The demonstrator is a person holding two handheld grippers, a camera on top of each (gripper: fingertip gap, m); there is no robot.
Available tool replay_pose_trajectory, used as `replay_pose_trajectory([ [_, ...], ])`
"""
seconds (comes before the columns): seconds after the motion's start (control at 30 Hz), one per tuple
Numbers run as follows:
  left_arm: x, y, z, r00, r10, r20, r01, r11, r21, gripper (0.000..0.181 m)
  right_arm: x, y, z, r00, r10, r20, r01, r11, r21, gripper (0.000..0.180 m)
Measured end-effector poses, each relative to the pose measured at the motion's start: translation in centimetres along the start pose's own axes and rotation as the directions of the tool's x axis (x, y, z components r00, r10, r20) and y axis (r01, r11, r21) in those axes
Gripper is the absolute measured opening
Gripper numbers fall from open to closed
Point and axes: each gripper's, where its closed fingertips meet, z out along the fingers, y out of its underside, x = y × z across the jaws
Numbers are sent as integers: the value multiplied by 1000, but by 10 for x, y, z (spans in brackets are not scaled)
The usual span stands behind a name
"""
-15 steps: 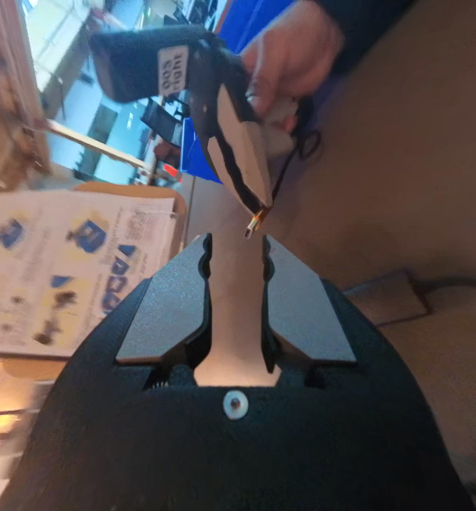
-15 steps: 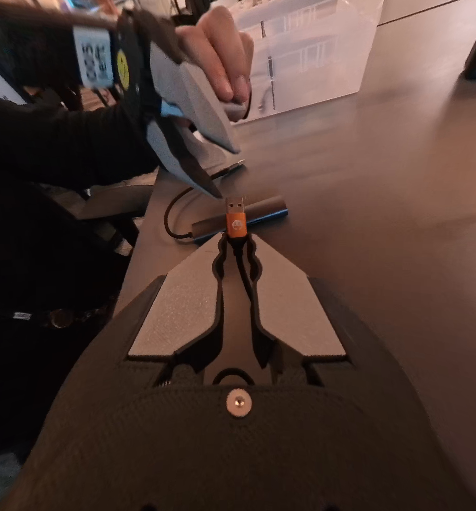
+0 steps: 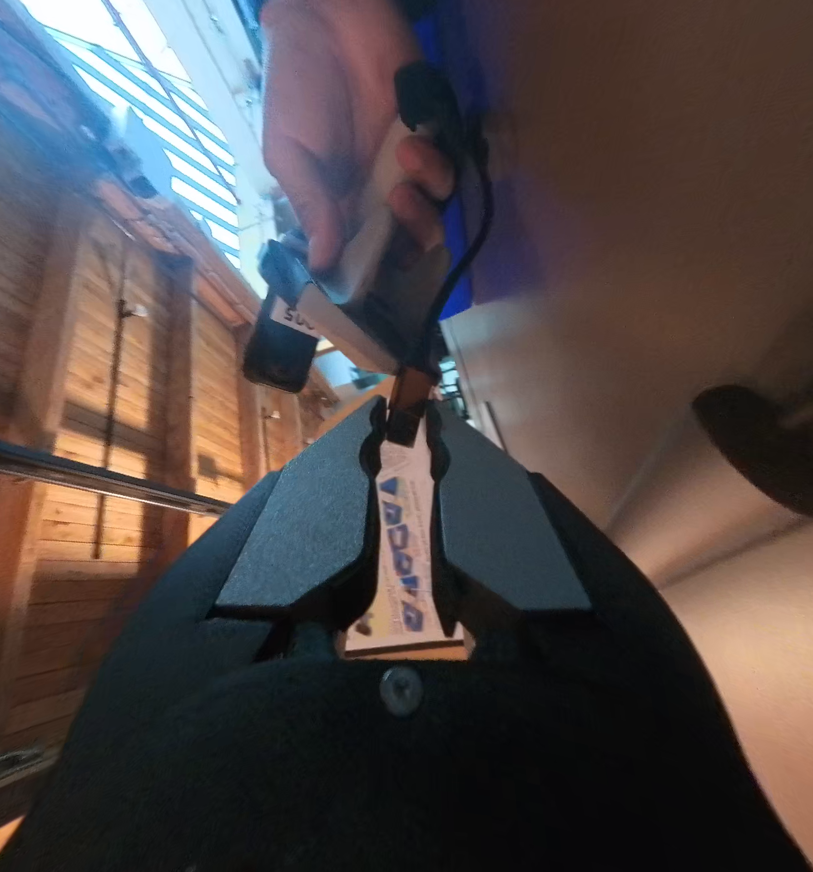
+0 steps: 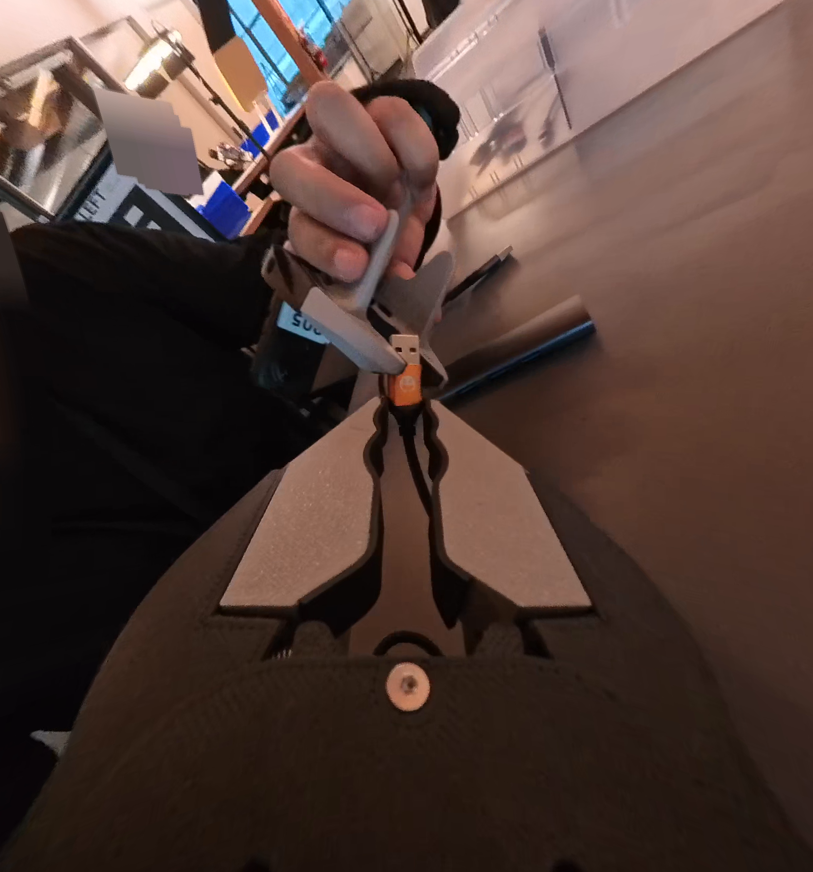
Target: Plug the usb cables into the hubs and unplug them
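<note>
A dark, smooth table (image 4: 678,424) carries a slim grey hub with a blue edge (image 4: 527,349), lying flat beyond the fingertips. Farther off lies a loose cable plug (image 4: 501,257). A translucent box (image 4: 513,94) stands at the far edge.

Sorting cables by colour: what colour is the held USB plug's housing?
Orange housing with a silver metal tip; right wrist view shows it best.

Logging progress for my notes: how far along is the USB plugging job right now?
Done: the right claw holds the orange USB plug off the table, with the cable trailing back through it. In hand: the left claw brackets the plug's metal tip in mid-air; whether it grips is unclear. Left: the hub lies on the table without this plug, so plugging and unplugging remain.
</note>
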Motion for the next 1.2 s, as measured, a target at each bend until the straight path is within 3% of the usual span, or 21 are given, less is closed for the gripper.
replay_pose_trajectory([
  [0.1,8,8,2,964,-231,-135,226,973,-49,12,6,-3,-6,995,-65,-76,65,998,-3,9],
  [0.17,11,14,2,827,-518,-220,515,854,-73,11,8,-14,-20,975,-147,-169,153,988,25,6],
  [0.23,19,20,1,550,-766,-333,770,620,-153,11,11,-27,-39,927,-227,-299,252,967,48,14],
  [0.3,15,25,0,239,-893,-381,917,337,-212,12,0,-38,-52,875,-319,-365,365,929,61,25],
  [0.4,10,22,-4,-241,-859,-452,942,-94,-322,12,-43,-44,-43,808,-504,-305,547,834,70,29],
  [0.47,8,26,-4,-406,-791,-458,900,-258,-353,12,-68,-34,-25,764,-606,-221,629,776,45,27],
  [0.53,6,33,-3,-444,-776,-448,888,-315,-335,12,-86,-16,-3,743,-662,-97,667,745,29,21],
  [0.57,3,35,-3,-454,-769,-450,886,-337,-318,12,-80,-12,5,739,-665,-106,669,744,-3,18],
  [0.67,-16,34,-7,-496,-701,-513,868,-426,-256,10,-28,-15,16,744,-595,-302,591,798,-117,22],
  [0.73,-29,34,-12,-518,-647,-559,847,-480,-229,5,-2,-11,17,777,-521,-352,505,851,-146,38],
  [0.77,-33,36,-13,-529,-632,-565,834,-509,-212,4,3,-10,18,797,-491,-351,477,869,-134,30],
  [0.87,-28,40,-13,-525,-656,-542,841,-497,-214,4,8,-8,21,852,-414,-320,410,908,-82,28],
  [0.9,-25,42,-11,-520,-678,-520,846,-491,-208,4,13,-7,19,853,-396,-339,389,917,-92,35],
  [0.97,-26,42,-10,-525,-676,-517,843,-498,-205,4,18,-10,15,833,-405,-377,395,912,-106,29],
  [1.07,-27,46,-7,-571,-654,-497,808,-555,-197,4,12,-23,4,724,-510,-464,520,846,-118,27],
  [1.2,-18,51,-3,-640,-615,-462,755,-614,-228,5,11,-48,-22,446,-585,-677,660,726,-192,15],
])
